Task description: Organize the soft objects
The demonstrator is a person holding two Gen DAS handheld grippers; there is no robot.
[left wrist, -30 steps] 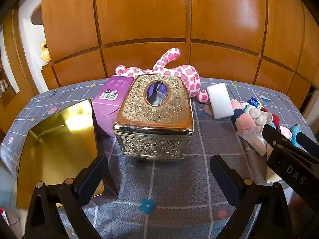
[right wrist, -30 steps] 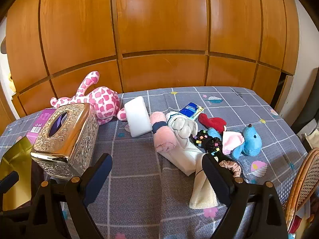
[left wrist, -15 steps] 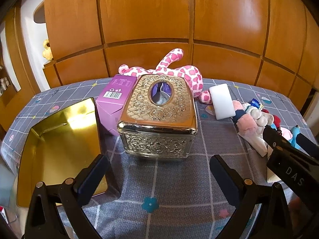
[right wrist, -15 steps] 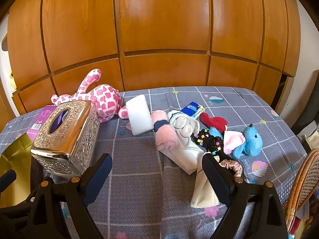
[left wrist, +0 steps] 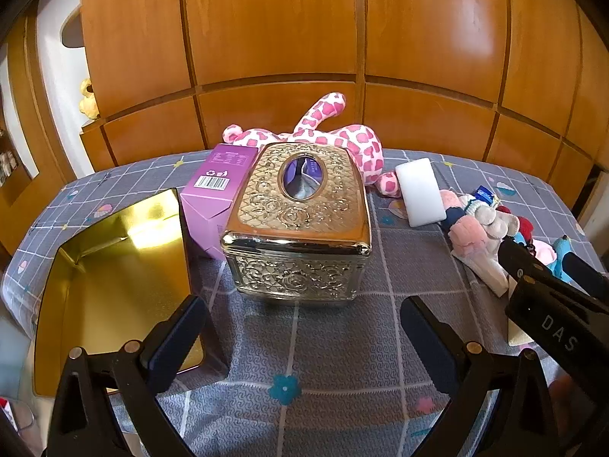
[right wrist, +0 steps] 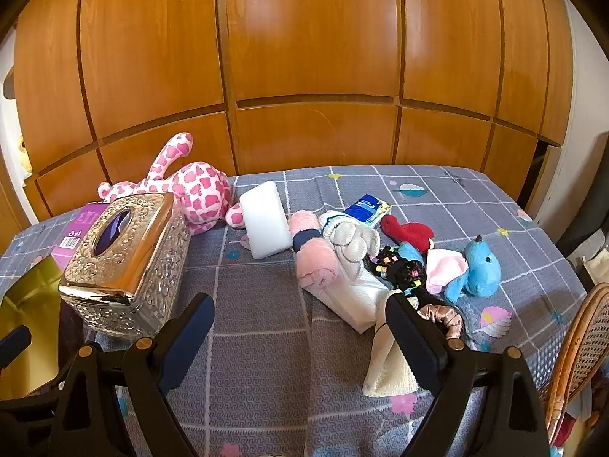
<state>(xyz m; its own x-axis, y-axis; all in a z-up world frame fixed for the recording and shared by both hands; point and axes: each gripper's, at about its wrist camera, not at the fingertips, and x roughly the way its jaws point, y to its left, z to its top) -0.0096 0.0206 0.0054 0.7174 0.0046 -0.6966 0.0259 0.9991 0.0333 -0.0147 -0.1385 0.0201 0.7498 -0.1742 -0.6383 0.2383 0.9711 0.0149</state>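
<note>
- Soft objects lie in a loose heap on the right half of the desk point(right wrist: 266, 361), which is covered by a grey patterned cloth with pale grid lines.
- Pink-and-white spotted plush toy point(right wrist: 190, 190): at the far edge of the desk against the wooden panelled wall point(right wrist: 304, 57), directly behind the tissue box.
- White sponge block point(right wrist: 265, 219): flat on the cloth, just right of the plush toy's foot.
- Rolled pink towel point(right wrist: 314, 255) with a dark band: beside the sponge block, touching a grey plush toy point(right wrist: 352, 238) and a folded white cloth point(right wrist: 359, 299).
- Blue tissue packet point(right wrist: 367, 205) and red plush piece point(right wrist: 409, 232): behind the heap.
- Black hair ties with coloured beads point(right wrist: 399, 270): at the heap's centre; a bronze satin scrunchie point(right wrist: 443, 314) lies nearer the camera.
- Blue plush animal point(right wrist: 475, 272): rightmost, touching a pink cloth point(right wrist: 443, 266).
- Beige washcloth point(right wrist: 388, 365): partly hidden behind the right gripper's finger.
- Ornate gold tissue box point(left wrist: 298, 224): centre-left, upright, oval opening on top; a purple carton point(left wrist: 215, 194) touches its left side.
- Open gold tin point(left wrist: 110, 278): at the left edge of the desk, interior empty.
- Left gripper point(left wrist: 300, 337): jaws spread wide, holding nothing, above the cloth in front of the tissue box.
- Right gripper point(right wrist: 298, 337): jaws spread wide, holding nothing, facing the heap.
- Wicker chair point(right wrist: 578, 350): off the desk's right edge.
</note>
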